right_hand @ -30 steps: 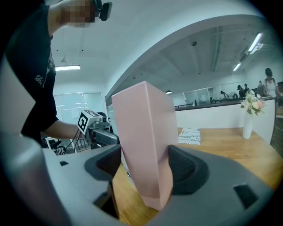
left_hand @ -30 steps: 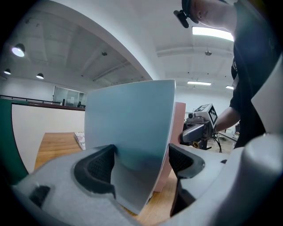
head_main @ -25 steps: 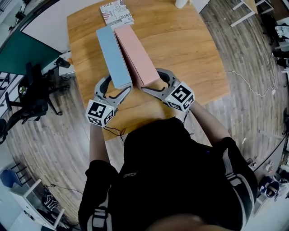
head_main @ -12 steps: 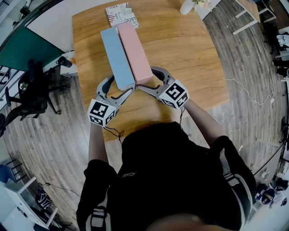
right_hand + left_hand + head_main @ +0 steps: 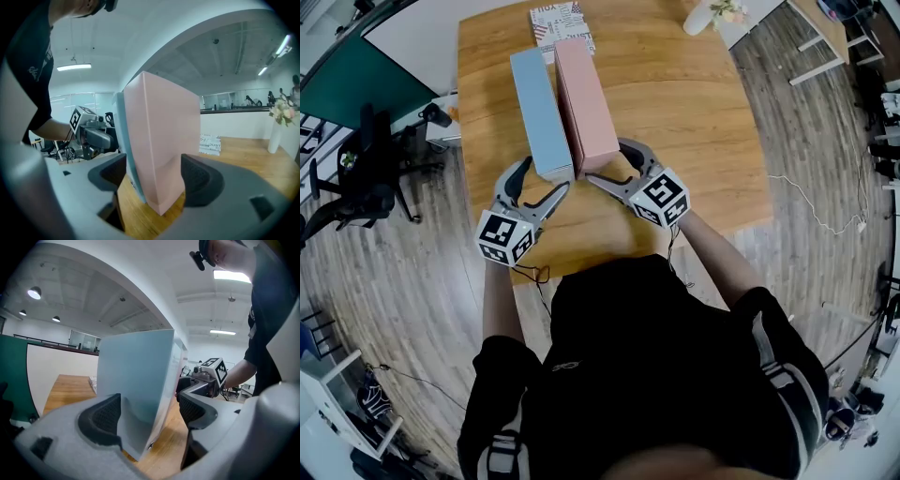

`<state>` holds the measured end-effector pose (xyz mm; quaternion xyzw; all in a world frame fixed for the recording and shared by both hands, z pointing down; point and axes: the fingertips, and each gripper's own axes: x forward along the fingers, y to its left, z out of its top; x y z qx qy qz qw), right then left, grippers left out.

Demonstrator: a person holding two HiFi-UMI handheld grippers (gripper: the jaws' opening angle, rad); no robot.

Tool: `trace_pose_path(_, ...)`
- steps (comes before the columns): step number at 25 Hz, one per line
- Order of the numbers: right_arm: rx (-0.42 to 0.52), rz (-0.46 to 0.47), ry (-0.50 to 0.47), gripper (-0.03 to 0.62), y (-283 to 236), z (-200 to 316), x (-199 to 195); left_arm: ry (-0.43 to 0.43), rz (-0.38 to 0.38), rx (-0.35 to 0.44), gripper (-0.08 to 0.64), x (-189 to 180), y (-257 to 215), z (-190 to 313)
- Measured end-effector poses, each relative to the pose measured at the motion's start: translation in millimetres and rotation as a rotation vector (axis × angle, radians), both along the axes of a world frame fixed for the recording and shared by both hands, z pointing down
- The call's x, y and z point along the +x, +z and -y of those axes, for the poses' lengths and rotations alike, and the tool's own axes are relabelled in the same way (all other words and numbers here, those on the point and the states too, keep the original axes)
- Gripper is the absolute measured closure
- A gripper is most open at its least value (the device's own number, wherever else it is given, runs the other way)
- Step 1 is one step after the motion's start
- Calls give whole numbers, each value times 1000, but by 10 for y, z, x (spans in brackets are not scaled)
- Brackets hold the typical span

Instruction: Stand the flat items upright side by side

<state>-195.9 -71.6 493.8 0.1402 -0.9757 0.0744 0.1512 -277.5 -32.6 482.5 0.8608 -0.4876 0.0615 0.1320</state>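
A light blue box [image 5: 541,112] and a pink box [image 5: 586,105] stand upright on their long edges, side by side and touching, on the wooden table [image 5: 684,112]. My left gripper [image 5: 540,180] straddles the near end of the blue box [image 5: 136,380]. Its left pad lies by the box, and its right pad [image 5: 194,411] stands clear with a gap. My right gripper [image 5: 611,171] straddles the near end of the pink box [image 5: 164,136]. Its jaws have just been opening with the pink box between them. The left pad [image 5: 110,172] stands off the boxes.
A patterned booklet [image 5: 562,19] lies flat just beyond the boxes at the table's far edge. A white vase with flowers [image 5: 703,16] stands at the far right corner. An office chair [image 5: 366,187] is on the floor to the left. The table's near edge runs just behind both grippers.
The pink box's near end has swung left against the blue box, so the two now stand parallel and touching. The right gripper moved with it. The left gripper stayed about where it was.
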Motion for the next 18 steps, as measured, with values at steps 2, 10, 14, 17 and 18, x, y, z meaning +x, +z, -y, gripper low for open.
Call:
trace_pose_path(2, -16, -12, -2, 224, 87, -40, 93, -28, 7, -21, 161, 8, 72, -91)
trace_pose_path(10, -27, -122, 61, 300, 539, -132, 704, -163, -20, -184, 194, 353, 681, -541)
trace_pose_path(14, -41, -177, 122, 396, 708, -119, 1123, -206, -55, -286, 293, 860, 1011, -618)
trace_pose_path(17, -53, -197, 199, 455, 751, -94, 1474, -220, -75, -329, 394, 1229, 1140, -491)
trace_pose_path(18, -51, -206, 236, 486, 760, -69, 1595, -212, -77, -329, 428, 1345, 1140, -407)
